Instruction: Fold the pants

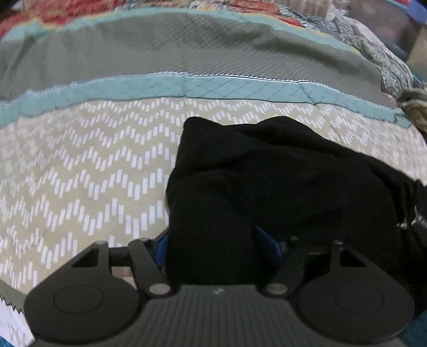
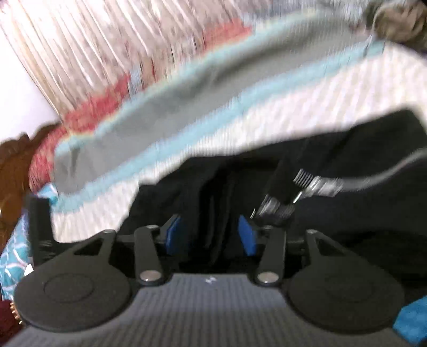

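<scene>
The black pants (image 1: pixel 280 181) lie bunched on a beige bedspread with white zigzag marks (image 1: pixel 80 173). In the left wrist view the cloth drapes over my left gripper (image 1: pixel 218 248) and hides most of its blue pads (image 1: pixel 269 245); the jaws stand apart with cloth between them. In the right wrist view, which is blurred, the pants (image 2: pixel 333 149) fill the lower right. My right gripper (image 2: pixel 210 235) has its blue pads (image 2: pixel 246 235) apart with a fold of black cloth between them. Whether either gripper pinches the cloth is not clear.
A teal band (image 1: pixel 186 88) and a grey quilted band (image 1: pixel 160 48) cross the bedspread beyond the pants. Red patterned bedding (image 1: pixel 66 10) lies at the far edge. A curtain (image 2: pixel 80 48) hangs behind the bed. A black cable with a metal connector (image 2: pixel 320 184) crosses the pants.
</scene>
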Tool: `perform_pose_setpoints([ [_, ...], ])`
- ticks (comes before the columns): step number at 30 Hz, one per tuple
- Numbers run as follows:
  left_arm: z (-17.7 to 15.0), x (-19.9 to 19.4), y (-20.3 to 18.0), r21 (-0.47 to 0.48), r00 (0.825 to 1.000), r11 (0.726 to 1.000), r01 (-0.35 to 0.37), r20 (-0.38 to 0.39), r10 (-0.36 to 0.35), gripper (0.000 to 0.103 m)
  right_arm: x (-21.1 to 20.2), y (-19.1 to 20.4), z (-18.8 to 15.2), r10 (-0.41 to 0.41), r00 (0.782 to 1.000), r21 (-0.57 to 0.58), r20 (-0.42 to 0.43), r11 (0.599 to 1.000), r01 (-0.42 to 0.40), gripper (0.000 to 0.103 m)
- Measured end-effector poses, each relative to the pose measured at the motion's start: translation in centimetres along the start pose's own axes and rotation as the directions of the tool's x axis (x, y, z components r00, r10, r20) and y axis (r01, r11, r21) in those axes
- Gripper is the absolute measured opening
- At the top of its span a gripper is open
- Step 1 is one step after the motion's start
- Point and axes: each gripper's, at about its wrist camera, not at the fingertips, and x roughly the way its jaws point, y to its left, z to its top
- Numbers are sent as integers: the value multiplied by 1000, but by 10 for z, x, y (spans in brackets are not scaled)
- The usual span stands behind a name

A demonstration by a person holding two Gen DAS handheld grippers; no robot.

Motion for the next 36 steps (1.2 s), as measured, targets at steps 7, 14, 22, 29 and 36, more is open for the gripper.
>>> perform_pose_setpoints([
  [7, -7, -20, 34, -152, 993, 982, 116, 6, -117, 87, -90, -94, 5, -268, 927, 122, 261, 962, 244, 75],
  [14, -17, -18, 29, -183, 986, 970, 162, -12, -167, 31, -99, -180, -11, -220, 969, 387, 112, 908, 161, 74],
  [22, 2, -96, 5, -75, 990, 987, 143, 23, -141, 22, -95, -143, 3, -178, 980, 232, 87, 961, 153, 21],
  [29, -10, -87, 16, -85, 997, 995, 47, -60, -52, 24, -115, -146, 13, -191, 978, 133, 89, 975, 178, 22],
  [36, -41, -62, 31, -100, 994, 993, -62, -98, 52, 54, -101, -211, -19, -90, 996, 505, 8, 860, 74, 45],
])
